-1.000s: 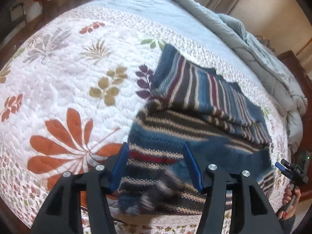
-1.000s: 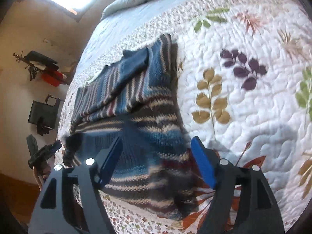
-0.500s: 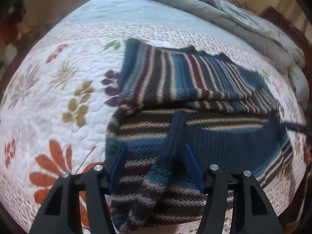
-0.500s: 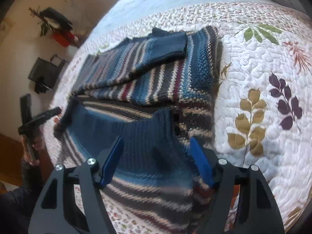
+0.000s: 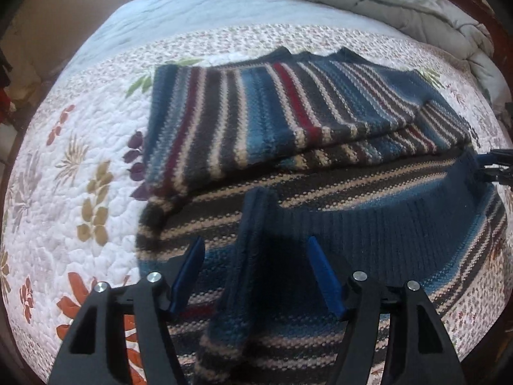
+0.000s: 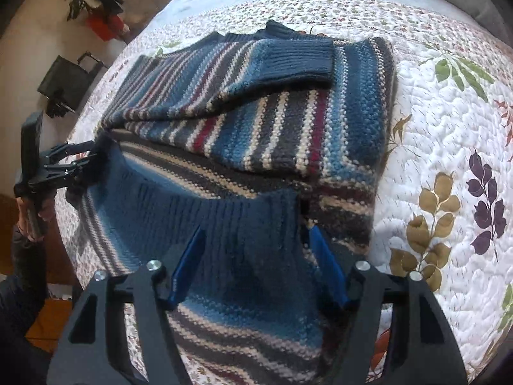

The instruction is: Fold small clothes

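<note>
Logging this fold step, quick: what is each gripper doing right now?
Left gripper: fingers spread around the raised hem of the blue striped knitted sweater; grip cannot be told.
Right gripper: likewise straddles the hem; cannot be told.
</note>
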`<action>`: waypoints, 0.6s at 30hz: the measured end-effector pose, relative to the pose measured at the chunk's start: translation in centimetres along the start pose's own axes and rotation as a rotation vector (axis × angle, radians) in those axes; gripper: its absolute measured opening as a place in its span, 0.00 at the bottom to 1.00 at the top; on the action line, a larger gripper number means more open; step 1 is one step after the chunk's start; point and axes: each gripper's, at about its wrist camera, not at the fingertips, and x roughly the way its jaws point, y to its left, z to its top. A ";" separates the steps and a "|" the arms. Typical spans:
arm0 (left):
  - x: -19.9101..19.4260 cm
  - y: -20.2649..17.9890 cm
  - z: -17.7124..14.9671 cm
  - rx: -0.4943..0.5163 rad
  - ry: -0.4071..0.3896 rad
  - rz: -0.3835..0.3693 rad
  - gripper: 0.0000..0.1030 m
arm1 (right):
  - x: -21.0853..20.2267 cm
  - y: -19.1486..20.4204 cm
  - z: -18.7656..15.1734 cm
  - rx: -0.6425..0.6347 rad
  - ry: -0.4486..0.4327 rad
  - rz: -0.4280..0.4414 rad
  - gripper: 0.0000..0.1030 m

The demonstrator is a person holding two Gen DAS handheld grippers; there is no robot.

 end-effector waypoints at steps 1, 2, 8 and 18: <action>0.3 -0.2 -0.1 0.007 0.012 -0.011 0.64 | 0.1 -0.1 0.0 0.000 0.006 0.013 0.53; 0.5 -0.3 -0.1 0.010 0.024 -0.021 0.56 | 0.2 -0.1 -0.1 0.000 0.008 0.015 0.43; 1.0 0.0 -0.9 -0.029 0.051 -0.038 0.11 | -0.6 -0.5 -0.7 0.011 -0.009 0.051 0.10; -2.1 2.1 0.2 -0.140 -0.027 -0.080 0.10 | -4.0 -0.3 -0.3 0.003 -0.090 0.042 0.09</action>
